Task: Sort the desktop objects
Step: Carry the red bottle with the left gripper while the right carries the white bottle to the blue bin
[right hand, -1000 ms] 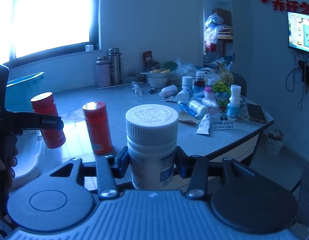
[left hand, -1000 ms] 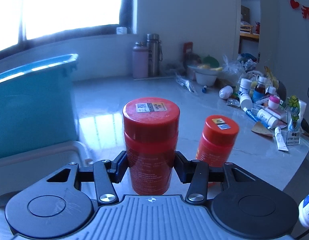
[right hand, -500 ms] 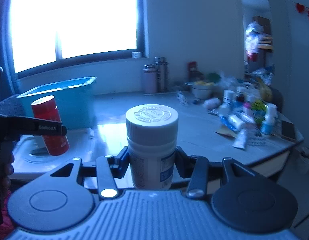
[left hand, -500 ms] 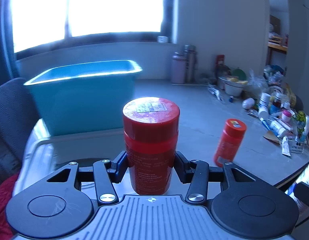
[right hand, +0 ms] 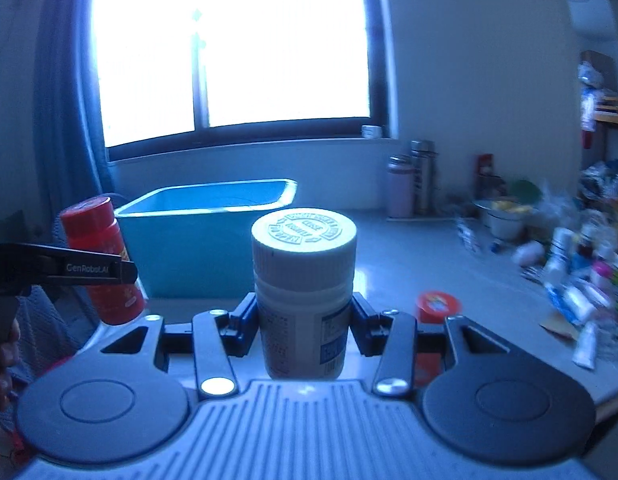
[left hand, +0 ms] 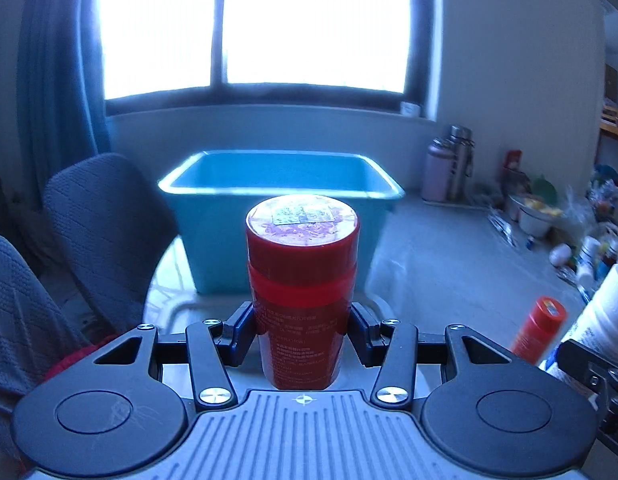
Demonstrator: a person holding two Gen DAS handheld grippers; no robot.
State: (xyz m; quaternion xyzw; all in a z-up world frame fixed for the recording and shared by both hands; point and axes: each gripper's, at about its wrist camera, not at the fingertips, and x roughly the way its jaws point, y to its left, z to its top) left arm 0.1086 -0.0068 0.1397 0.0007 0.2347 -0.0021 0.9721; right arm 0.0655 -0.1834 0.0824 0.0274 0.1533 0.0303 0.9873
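My left gripper (left hand: 303, 330) is shut on a red bottle (left hand: 302, 280) and holds it upright, facing a blue plastic bin (left hand: 281, 188) just behind it. My right gripper (right hand: 305, 328) is shut on a white pill bottle (right hand: 304, 288) with a ribbed cap, also upright. In the right wrist view the left gripper (right hand: 81, 270) with its red bottle (right hand: 103, 264) is at the left, in front of the blue bin (right hand: 205, 220). A second red bottle (left hand: 539, 330) stands on the table; it also shows in the right wrist view (right hand: 437, 308).
A white lid or tray (left hand: 177, 308) lies in front of the bin. Two dark chairs (left hand: 109, 232) stand at the left. Flasks (left hand: 449, 168), a bowl (left hand: 535, 216) and a clutter of small bottles and tubes (right hand: 577, 276) fill the table's right side.
Both grippers have swung left with their bottles; the blue bin has come to the centre of both views and the clutter has slid to the right edge.
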